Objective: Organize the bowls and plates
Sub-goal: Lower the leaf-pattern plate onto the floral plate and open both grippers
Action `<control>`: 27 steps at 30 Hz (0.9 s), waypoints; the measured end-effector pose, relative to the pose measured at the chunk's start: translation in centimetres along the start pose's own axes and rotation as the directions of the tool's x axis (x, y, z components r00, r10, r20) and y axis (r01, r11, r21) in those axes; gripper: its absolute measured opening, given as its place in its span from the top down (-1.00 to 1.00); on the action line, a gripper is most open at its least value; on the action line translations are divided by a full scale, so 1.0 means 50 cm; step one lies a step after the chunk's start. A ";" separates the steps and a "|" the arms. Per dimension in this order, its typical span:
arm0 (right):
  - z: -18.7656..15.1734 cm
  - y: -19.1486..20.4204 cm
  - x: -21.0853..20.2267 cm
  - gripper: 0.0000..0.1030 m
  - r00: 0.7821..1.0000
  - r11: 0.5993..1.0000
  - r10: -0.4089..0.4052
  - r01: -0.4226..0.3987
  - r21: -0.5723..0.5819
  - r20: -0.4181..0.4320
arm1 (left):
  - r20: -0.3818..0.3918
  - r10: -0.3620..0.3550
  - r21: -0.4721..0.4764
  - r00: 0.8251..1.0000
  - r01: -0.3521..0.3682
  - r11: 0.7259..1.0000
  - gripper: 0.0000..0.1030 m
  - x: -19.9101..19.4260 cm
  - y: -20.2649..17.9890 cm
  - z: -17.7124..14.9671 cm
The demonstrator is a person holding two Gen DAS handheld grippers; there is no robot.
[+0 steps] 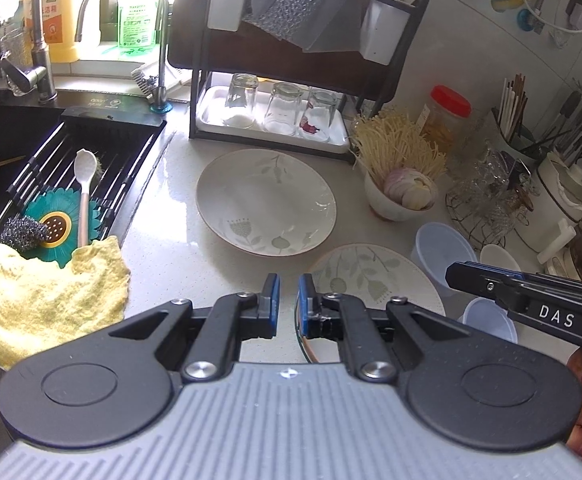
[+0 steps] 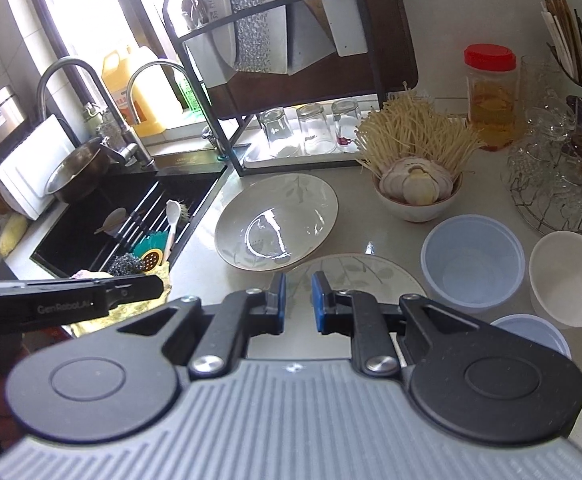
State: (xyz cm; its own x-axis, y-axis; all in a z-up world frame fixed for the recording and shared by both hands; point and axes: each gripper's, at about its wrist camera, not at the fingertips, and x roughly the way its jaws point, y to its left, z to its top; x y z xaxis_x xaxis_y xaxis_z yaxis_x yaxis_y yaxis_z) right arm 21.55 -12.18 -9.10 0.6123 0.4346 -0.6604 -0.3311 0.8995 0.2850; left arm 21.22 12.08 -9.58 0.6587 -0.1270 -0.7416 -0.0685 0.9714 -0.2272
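A large leaf-patterned plate point(image 1: 266, 202) point(image 2: 277, 222) lies on the counter before the dish rack. A second patterned plate point(image 1: 375, 276) point(image 2: 355, 274) lies nearer, just past both grippers' fingertips. Two pale blue bowls point(image 2: 473, 262) point(image 2: 531, 334) and a white bowl point(image 2: 569, 278) sit to the right; in the left wrist view the blue ones point(image 1: 443, 248) point(image 1: 491, 318) show too. My left gripper point(image 1: 288, 292) hovers above the counter, jaws a narrow gap apart, empty. My right gripper point(image 2: 298, 290) hovers over the near plate, likewise empty.
A black dish rack point(image 1: 291, 52) point(image 2: 291, 60) holds three upturned glasses. A bowl of enoki and onion point(image 2: 415, 188), a red-lidded jar point(image 2: 491, 96) and glassware point(image 2: 551, 184) stand right. The sink point(image 1: 71, 172) with spoon, scrubber and yellow cloth point(image 1: 47, 296) is left.
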 end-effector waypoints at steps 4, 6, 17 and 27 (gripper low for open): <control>0.011 0.005 0.019 0.65 1.000 1.000 0.002 -0.002 0.002 0.001 | -0.007 0.009 -0.005 1.000 -0.009 1.000 0.68 0.010 0.022 0.012; 0.017 0.007 0.032 0.65 1.000 1.000 -0.007 0.007 0.013 -0.002 | -0.013 0.009 -0.014 1.000 -0.009 1.000 0.53 0.018 0.034 0.021; 0.047 0.006 0.098 -0.16 0.999 0.994 -0.028 0.029 0.101 -0.015 | -0.041 -0.023 -0.030 0.999 0.022 0.999 0.26 0.086 0.086 0.073; 0.084 -0.005 0.176 -0.15 0.996 0.987 -0.063 0.072 0.147 -0.064 | -0.078 -0.062 -0.085 0.995 0.055 0.995 -0.09 0.163 0.134 0.129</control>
State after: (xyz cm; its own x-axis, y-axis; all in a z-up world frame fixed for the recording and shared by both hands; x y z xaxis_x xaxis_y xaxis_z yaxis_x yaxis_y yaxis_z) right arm 30.04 -8.40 -12.04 0.5848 0.3732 -0.7202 -0.1771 0.9252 0.3356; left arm 30.97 18.87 -13.08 0.6010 -0.2020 -0.7733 -0.0960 0.9423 -0.3207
